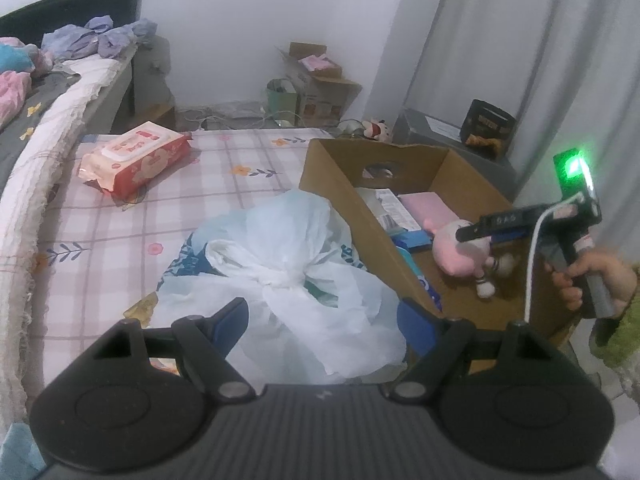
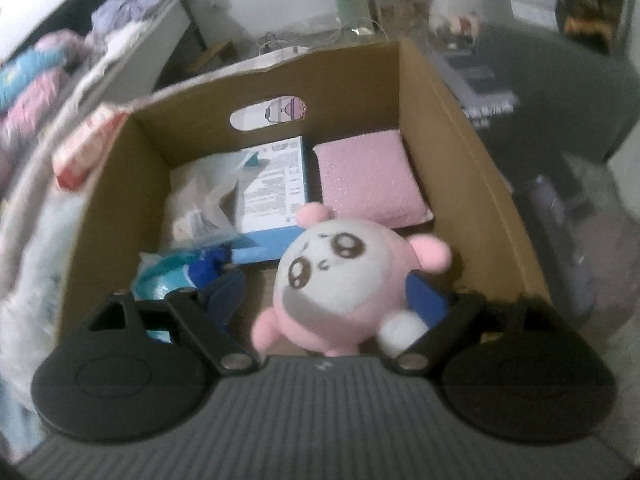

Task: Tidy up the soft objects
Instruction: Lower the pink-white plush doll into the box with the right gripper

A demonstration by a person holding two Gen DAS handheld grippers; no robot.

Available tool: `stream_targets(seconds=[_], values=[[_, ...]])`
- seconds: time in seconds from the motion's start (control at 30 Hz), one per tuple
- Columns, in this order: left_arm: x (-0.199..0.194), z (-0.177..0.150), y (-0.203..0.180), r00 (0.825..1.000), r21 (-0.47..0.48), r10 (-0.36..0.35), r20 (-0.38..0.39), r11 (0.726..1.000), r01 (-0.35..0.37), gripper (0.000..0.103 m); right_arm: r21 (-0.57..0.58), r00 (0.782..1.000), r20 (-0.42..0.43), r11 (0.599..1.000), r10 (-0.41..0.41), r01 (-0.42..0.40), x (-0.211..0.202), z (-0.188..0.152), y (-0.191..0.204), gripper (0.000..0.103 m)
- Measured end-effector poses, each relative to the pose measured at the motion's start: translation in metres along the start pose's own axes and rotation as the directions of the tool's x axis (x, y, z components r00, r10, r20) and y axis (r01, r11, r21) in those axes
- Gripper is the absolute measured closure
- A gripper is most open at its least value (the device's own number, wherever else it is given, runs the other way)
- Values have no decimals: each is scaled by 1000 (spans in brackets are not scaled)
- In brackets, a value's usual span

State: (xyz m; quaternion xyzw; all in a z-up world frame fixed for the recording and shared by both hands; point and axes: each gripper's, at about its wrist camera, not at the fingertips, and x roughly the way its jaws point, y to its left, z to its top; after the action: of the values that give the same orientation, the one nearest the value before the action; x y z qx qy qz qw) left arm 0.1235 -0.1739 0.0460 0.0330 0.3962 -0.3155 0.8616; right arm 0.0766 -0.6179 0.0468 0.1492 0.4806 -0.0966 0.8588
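A pink and white plush toy [image 2: 340,280] lies between the wide-apart fingers of my right gripper [image 2: 328,292], inside the cardboard box [image 2: 460,128]; only the right finger seems to touch it. The left wrist view shows the same plush [image 1: 460,248] in the box [image 1: 340,184] under the right gripper [image 1: 476,232]. My left gripper [image 1: 324,320] is open over a crumpled white plastic bag [image 1: 288,256] on the bed, its fingers on either side of it. A pink cushion [image 2: 368,176] lies in the box.
A red wipes pack [image 1: 136,160] lies on the checked bedsheet [image 1: 120,232]. The box also holds a blue carton [image 2: 272,188] and plastic-wrapped items [image 2: 200,204]. Clothes [image 1: 100,36] are piled at the headboard. A dark cabinet [image 1: 440,128] and another cardboard box [image 1: 320,80] stand behind.
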Motion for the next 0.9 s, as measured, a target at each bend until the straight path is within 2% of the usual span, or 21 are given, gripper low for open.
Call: stream_targets(seconds=[0.17,0.27,0.37,0.43,0.47,0.5,0.53,0.6,0.73,0.9], values=[[-2,0,0,1000,1,4,1,1000,-4,20,-77,998,-22,995,-63,61,23,2,9,13],[-2,-1,0,1000,0,4,2,1000,-4,20,-139,994,-26,985,-105,100,34,4,20,6],[-2,-1,1,1000,-1,4,2,1000,-4,20,-189,988,-43,972,-148,138,44,2,29,3],[-2,-1,1,1000,-3,5,2,1000,-5,20,-199,985,-44,968,-166,154,48,0,31,5],[-4,-2,1,1000,-6,5,2,1000,-5,20,-196,984,-39,967,-171,161,48,0,31,12],[-4,-3,2,1000,-10,5,2,1000,-5,20,-193,982,-28,965,-185,176,46,1,30,23],[-5,-4,3,1000,-14,4,3,1000,-4,20,-184,982,-20,966,-190,183,44,2,29,23],[-8,-7,6,1000,-20,4,6,1000,-4,20,-123,989,-36,983,-140,135,41,4,21,25],[-14,-13,12,1000,-35,9,11,999,-9,20,-70,994,-42,993,-98,94,39,1,18,26],[-19,-20,22,1000,-64,25,9,998,-24,20,78,997,-57,996,50,-45,36,1,13,26]])
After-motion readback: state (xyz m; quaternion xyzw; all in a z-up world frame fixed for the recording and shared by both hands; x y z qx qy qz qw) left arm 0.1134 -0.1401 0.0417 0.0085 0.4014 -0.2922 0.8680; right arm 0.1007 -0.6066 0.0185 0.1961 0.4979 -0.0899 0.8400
